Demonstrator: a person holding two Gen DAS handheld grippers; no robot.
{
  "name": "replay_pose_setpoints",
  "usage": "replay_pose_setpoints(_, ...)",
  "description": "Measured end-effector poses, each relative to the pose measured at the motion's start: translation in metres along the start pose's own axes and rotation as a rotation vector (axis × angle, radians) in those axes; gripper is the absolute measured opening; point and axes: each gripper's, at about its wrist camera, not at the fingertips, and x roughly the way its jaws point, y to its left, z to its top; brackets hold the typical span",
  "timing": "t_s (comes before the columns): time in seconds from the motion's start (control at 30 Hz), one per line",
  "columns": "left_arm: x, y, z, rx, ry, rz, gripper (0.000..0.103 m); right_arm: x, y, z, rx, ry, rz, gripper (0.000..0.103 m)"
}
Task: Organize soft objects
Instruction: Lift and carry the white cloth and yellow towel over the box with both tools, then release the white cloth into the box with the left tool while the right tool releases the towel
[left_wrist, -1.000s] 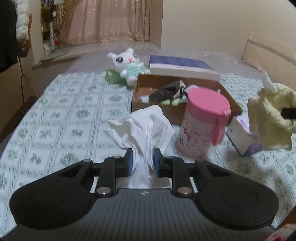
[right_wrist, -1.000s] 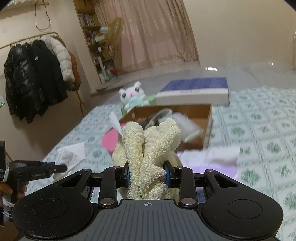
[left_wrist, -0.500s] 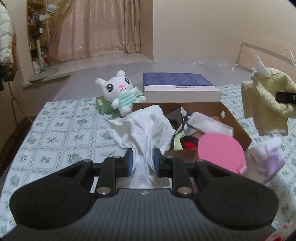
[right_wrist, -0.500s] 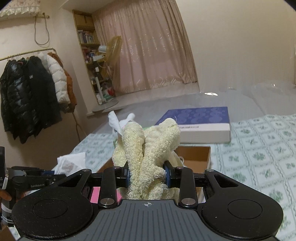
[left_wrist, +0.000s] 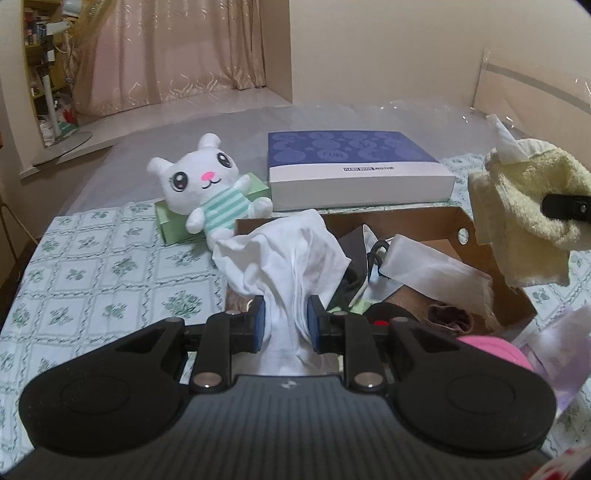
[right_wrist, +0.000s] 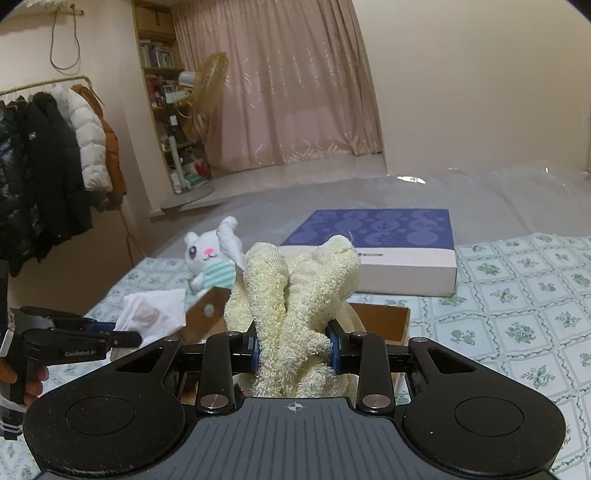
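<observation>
My left gripper (left_wrist: 284, 326) is shut on a crumpled white cloth (left_wrist: 291, 258) that hangs over the near left part of an open cardboard box (left_wrist: 476, 243) on the bed. My right gripper (right_wrist: 293, 345) is shut on a pale yellow towel (right_wrist: 299, 291), held above the same box (right_wrist: 388, 321). That towel (left_wrist: 524, 206) shows at the right edge of the left wrist view. The white cloth (right_wrist: 151, 314) and the left gripper (right_wrist: 122, 338) appear at the left of the right wrist view. Dark and white soft items lie inside the box.
A white plush cat (left_wrist: 207, 188) leans on a green box (left_wrist: 173, 225) behind the cardboard box, next to a flat blue-and-white box (left_wrist: 351, 170). A pink-lidded container (left_wrist: 495, 350) and a lilac pack (left_wrist: 561, 354) sit at the near right. Coats (right_wrist: 55, 158) hang at the left.
Both grippers have carried their cloths forward along the bed to the cardboard box. The box, plush cat and blue box look larger and nearer; the pink container has slid to the bottom right corner.
</observation>
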Motion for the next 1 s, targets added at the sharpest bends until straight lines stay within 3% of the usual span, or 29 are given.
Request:
replay_pose_setpoints(0.43,0.054,-0.002,0.007,-0.007,0.023,0.002,0.022,0.032,-0.022,-0.010,0.019,0.044,-0.039,0.033)
replay_pose_setpoints(0.63,0.065,-0.002,0.006,-0.021,-0.001,-0.001,0.042,0.042,-0.024,-0.012,0.017,0.053,-0.048,0.033)
replay_pose_setpoints(1.0,0.064,0.007,-0.003,-0.024,0.014,0.003,0.044,0.065,-0.023,-0.014,0.015,0.081,-0.064,0.033)
